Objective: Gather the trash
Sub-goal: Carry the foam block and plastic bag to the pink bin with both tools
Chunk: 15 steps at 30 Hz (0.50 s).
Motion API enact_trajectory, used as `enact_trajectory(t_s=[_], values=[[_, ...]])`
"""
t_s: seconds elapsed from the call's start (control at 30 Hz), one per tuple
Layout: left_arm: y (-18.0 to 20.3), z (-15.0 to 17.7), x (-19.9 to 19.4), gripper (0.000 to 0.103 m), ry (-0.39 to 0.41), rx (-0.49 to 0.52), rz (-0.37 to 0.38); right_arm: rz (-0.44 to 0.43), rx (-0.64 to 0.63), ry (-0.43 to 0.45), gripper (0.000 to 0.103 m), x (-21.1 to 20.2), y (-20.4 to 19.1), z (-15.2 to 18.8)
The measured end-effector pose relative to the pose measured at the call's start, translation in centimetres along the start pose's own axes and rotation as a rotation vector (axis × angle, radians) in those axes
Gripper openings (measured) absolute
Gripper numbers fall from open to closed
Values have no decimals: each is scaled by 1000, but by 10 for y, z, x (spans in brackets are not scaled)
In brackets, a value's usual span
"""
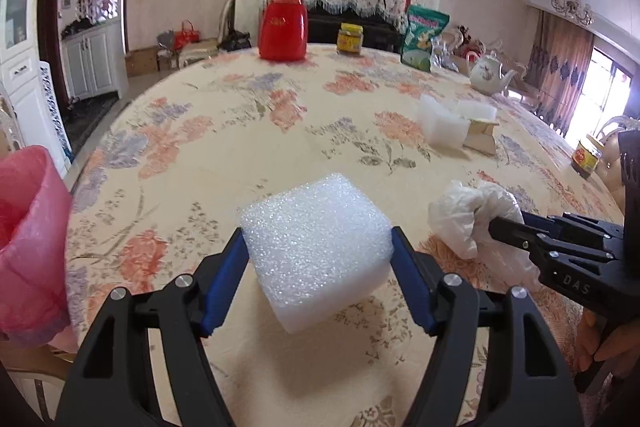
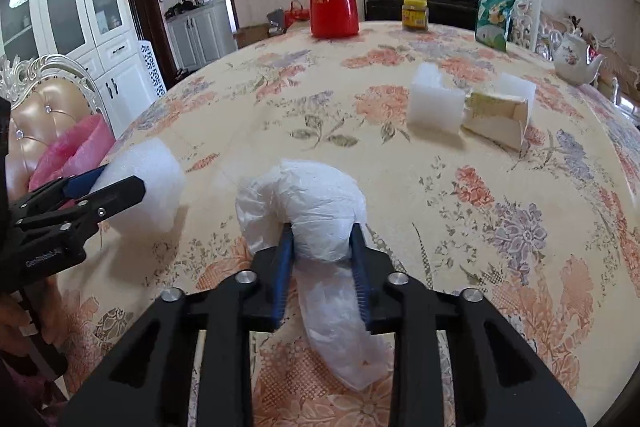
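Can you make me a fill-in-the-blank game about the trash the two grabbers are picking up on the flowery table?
1. The left gripper has its jaws shut on a block of white ____.
2. The right gripper squeezes a crumpled white plastic ____.
3. The trash bag waiting at the table's edge is ____ in colour.
4. The tall flask at the far side of the table is ____.

Missing words: foam; bag; pink; red
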State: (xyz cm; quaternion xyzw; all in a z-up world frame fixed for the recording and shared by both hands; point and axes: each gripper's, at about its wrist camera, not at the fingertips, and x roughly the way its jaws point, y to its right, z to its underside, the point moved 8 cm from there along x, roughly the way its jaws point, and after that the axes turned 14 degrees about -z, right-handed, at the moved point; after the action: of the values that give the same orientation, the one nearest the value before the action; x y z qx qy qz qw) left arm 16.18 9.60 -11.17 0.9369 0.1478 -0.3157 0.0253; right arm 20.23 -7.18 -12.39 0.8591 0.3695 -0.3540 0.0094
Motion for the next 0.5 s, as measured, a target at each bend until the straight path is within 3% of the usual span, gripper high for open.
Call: enact_trajectory(t_s=[0.5], values=[[-31, 8, -57, 68, 124, -83, 24, 33, -15, 77, 22, -22, -42, -1]])
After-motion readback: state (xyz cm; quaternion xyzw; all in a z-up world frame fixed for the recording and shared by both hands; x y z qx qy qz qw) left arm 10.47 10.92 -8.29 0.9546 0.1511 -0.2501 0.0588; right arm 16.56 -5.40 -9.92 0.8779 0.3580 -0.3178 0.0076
